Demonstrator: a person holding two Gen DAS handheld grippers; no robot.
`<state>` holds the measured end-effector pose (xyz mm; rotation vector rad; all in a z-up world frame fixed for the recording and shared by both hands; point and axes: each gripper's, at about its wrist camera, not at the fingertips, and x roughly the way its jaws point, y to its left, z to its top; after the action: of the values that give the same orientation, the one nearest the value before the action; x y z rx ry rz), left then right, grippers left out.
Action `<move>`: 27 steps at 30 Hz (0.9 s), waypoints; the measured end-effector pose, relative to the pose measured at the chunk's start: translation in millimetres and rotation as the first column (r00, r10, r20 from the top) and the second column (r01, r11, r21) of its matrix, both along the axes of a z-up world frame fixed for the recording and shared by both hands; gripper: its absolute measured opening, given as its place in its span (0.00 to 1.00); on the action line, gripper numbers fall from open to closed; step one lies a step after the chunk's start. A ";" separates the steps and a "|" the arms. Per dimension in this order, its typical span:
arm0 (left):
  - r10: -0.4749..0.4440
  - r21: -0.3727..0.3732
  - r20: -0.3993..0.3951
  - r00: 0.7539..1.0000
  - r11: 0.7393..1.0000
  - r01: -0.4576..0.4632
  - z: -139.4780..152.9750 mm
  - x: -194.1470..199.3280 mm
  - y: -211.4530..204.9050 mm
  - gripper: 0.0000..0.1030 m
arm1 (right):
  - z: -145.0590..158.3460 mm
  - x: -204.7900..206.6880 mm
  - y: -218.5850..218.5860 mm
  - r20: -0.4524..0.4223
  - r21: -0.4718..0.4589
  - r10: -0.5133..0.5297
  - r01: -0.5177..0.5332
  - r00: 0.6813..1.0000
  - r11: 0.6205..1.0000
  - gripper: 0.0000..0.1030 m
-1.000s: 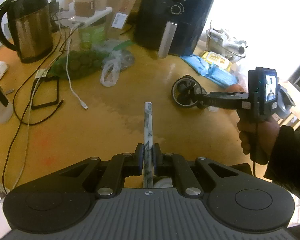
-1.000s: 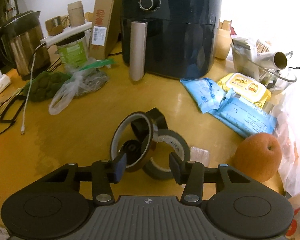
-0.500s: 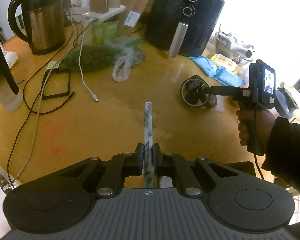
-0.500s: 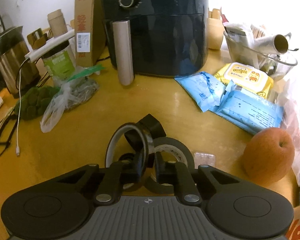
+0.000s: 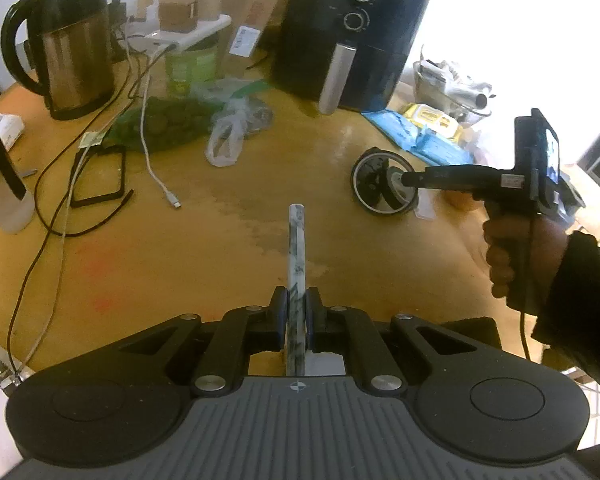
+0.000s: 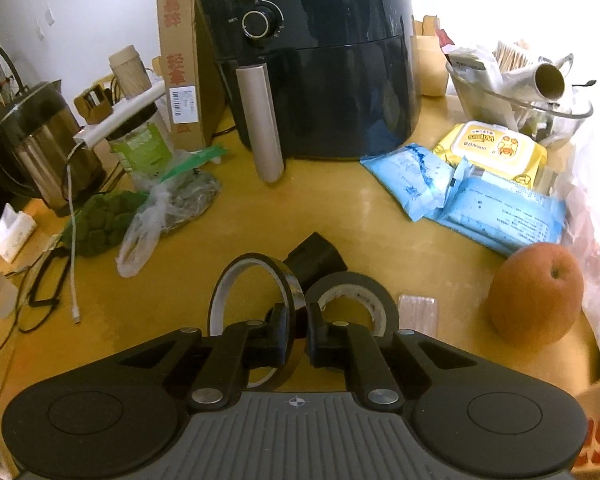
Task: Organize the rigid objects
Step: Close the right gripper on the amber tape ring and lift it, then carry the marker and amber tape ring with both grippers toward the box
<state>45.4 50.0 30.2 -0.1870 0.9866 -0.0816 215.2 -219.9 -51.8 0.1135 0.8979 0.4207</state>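
The right tool is seen closed on the wall of a thin brown tape ring, which stands on edge at the near middle of the bench, one pad inside the hoop and one outside. Just to its right a wider black tape roll leans, and a small black block lies just behind the two; whether the ring touches either cannot be told.

The ring is judged to be light and fairly stiff, though its wall is thin and could be flexed out of round if it were squeezed hard. Its glossy side is likely to be slippery, so a hold across the wall, as taken here, is thought sounder than one across the full diameter (which the tool might not span). The black roll is judged heavier and more solid, and could be gripped the same way, through its core.

The left tool is closed on a flat marbled slab, held on edge above the near part of the bench so that only its narrow side is shown. It is judged rigid, smooth and possibly brittle at its corners; a grip near its middle would be expected to keep it from swinging.

A clear plastic box lies flat beside the black roll and is judged light and easily cracked.
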 end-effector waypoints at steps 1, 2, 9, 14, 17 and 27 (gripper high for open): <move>-0.005 0.000 0.001 1.000 1.000 0.005 -0.2 -0.1 -1.6 0.09 | 1.9 -3.1 -2.2 -0.002 0.007 0.002 -0.002 1.000 1.000 0.12; -0.009 0.000 0.001 1.000 1.000 0.009 -0.3 0.3 -2.9 0.09 | 4.1 -6.4 -4.7 -0.004 0.014 0.003 -0.003 1.000 1.000 0.12; -0.042 -0.003 0.010 0.999 0.999 0.042 0.3 4.7 -12.0 0.10 | 19.8 -30.7 -22.1 -0.011 0.046 0.007 -0.007 1.000 0.999 0.13; -0.069 -0.003 0.022 0.997 0.998 0.069 2.2 8.3 -20.8 0.09 | 25.5 -48.1 -30.9 -0.015 0.041 0.013 -0.012 1.000 0.999 0.13; -0.085 -0.002 0.027 0.996 0.996 0.086 3.3 9.7 -26.9 0.09 | 25.4 -58.8 -36.7 -0.025 0.043 0.014 -0.012 1.000 0.999 0.13; -0.118 0.003 0.016 0.993 0.993 0.118 0.2 6.4 -40.2 0.10 | 31.1 -88.0 -60.0 -0.043 0.071 -0.014 0.017 0.999 0.997 0.13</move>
<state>51.9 9.9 30.3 -0.1258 0.9813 -0.1903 127.2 -279.9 -20.7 0.1957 0.9229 0.4376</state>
